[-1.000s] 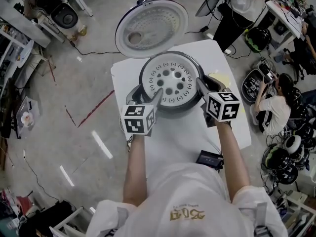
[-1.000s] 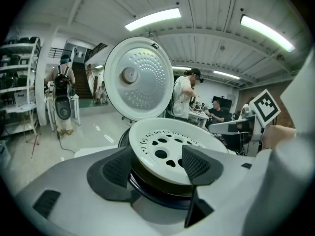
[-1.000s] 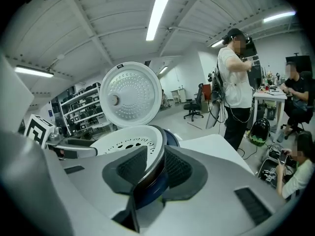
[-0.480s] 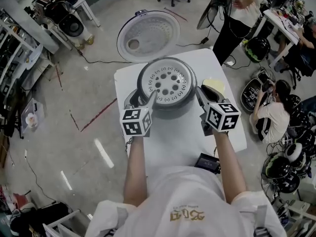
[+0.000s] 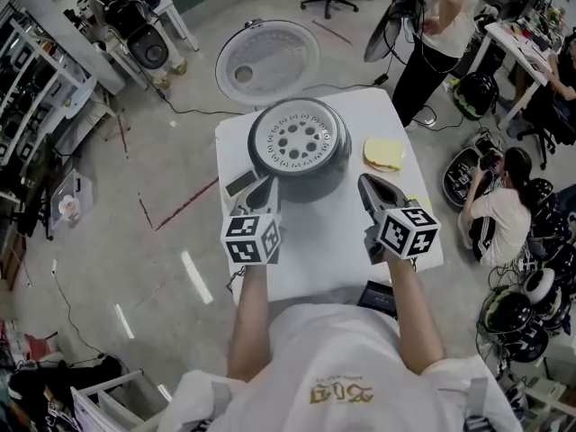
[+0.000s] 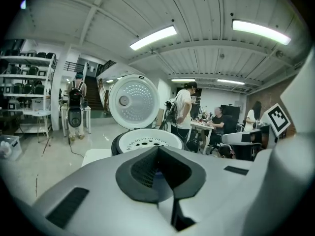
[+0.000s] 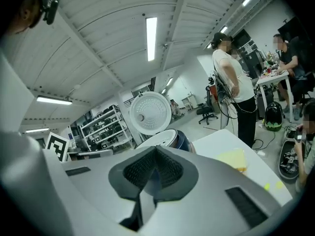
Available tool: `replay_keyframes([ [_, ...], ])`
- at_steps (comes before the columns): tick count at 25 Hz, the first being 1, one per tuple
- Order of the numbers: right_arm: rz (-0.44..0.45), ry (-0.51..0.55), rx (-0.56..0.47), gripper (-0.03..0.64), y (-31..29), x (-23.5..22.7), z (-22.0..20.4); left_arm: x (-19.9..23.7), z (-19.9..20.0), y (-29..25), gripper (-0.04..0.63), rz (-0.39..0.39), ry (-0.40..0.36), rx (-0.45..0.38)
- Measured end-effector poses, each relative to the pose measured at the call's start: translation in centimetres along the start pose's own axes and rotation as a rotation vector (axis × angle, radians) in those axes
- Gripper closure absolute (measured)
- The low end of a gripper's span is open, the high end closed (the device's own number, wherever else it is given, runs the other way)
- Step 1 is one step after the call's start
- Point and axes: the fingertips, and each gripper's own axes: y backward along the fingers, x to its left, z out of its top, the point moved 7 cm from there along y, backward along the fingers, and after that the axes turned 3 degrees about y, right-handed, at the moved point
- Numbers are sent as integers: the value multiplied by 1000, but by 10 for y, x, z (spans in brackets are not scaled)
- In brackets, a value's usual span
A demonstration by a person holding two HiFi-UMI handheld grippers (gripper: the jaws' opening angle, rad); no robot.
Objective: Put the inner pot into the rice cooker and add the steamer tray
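Note:
The dark rice cooker [image 5: 304, 176] stands at the far end of the white table [image 5: 306, 259] with its round lid [image 5: 267, 62] swung open behind it. The white perforated steamer tray [image 5: 298, 139] lies in its top, also seen in the left gripper view as the steamer tray [image 6: 146, 137]. My left gripper [image 5: 261, 190] hangs near the cooker's front left, apart from it. My right gripper [image 5: 367, 184] is off the cooker's front right. Both pairs of jaws have just been closing and are shut with nothing between them, as the left gripper [image 6: 158, 149] and right gripper [image 7: 156, 149] views show.
A yellow pad [image 5: 384, 154] lies on the table right of the cooker. A black device [image 5: 376, 297] sits at the table's near edge. A person [image 5: 432, 16] stands beyond the far right corner; another [image 5: 499, 201] sits at right among helmets. Cables cross the floor.
Both grippers have drawn back from the cooker's rim toward me and risen a little. Their jaws have gone from open to shut. The steamer tray stays in the cooker.

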Motion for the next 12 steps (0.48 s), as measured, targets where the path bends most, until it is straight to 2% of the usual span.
replay_keyframes([
  [3,-9,8,-20,605,15,8,-9,-6,-9,21,578,0,29,-6],
  [8,-33,91,-14,604,34,21,-12,-16,-23,46,580,-31,134,3],
  [12,-28,140,-9,606,48,33,-16,-22,-26,62,580,-26,144,-25],
])
